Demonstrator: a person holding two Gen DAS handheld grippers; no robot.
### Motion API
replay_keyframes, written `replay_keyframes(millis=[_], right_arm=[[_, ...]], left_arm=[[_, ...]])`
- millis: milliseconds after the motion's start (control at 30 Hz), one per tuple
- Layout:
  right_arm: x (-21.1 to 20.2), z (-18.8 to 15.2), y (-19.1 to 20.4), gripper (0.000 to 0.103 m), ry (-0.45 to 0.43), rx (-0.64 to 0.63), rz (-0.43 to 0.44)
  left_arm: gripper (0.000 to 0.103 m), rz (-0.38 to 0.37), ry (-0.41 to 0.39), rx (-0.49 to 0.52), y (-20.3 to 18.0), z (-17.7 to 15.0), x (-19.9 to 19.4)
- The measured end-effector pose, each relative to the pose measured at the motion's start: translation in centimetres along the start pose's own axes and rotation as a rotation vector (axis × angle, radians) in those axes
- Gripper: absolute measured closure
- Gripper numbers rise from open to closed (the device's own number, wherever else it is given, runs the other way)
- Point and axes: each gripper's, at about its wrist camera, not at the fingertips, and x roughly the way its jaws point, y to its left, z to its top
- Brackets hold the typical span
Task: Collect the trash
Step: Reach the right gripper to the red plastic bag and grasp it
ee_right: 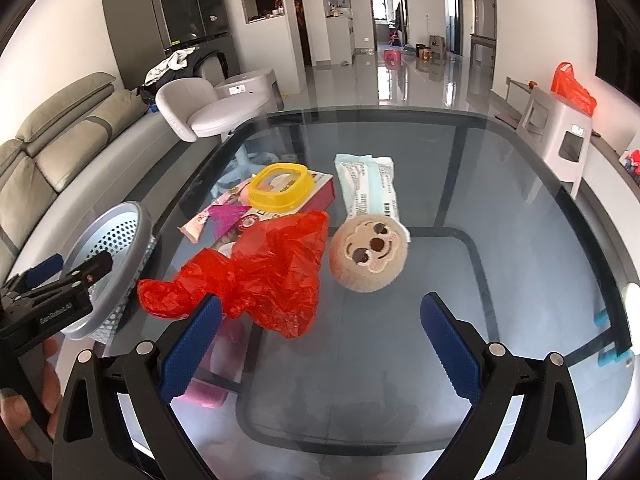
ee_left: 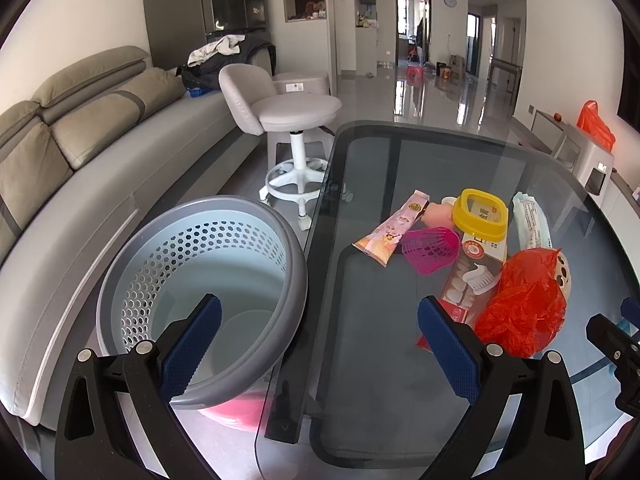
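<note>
A pile of items lies on the glass table (ee_left: 380,360): a crumpled red plastic bag (ee_left: 524,300) (ee_right: 260,276), a pink snack wrapper (ee_left: 390,228) (ee_right: 200,222), a toothpaste box (ee_left: 472,276), a yellow lid (ee_left: 480,212) (ee_right: 278,190), a magenta scoop (ee_left: 430,250), a white-blue packet (ee_left: 532,220) (ee_right: 366,186) and a round plush face (ee_right: 368,256). The grey perforated bin (ee_left: 200,280) (ee_right: 112,256) stands left of the table. My left gripper (ee_left: 320,344) is open and empty between bin and table. My right gripper (ee_right: 320,344) is open and empty, its left finger close to the red bag.
A grey sofa (ee_left: 80,160) runs along the left. A white swivel stool (ee_left: 292,120) stands beyond the bin. A white plastic stool (ee_right: 560,132) and an orange bag (ee_right: 572,88) are at the far right. A pink object (ee_left: 236,412) shows under the bin.
</note>
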Motion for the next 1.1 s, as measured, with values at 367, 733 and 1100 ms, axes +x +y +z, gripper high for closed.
replay_keyframes(millis=[367,733,1100], right_arm=[[1.8,1.1,4.0,0.008,0.032,-0.033,0.098],[5.2,1.3,6.0,0.008,0.080,-0.072,0.010],[5.6,0.8,5.0,0.055,0.113,-0.051,0.064]], left_arm=[[0.006,0.064,-0.007,-0.020,1.6,0.1,0.7],[0.006,0.083,0.010,-0.068,4.3,0.1,1.1],[0.006,0.070,0.005,-0.058,3.9,0.0,0.7]])
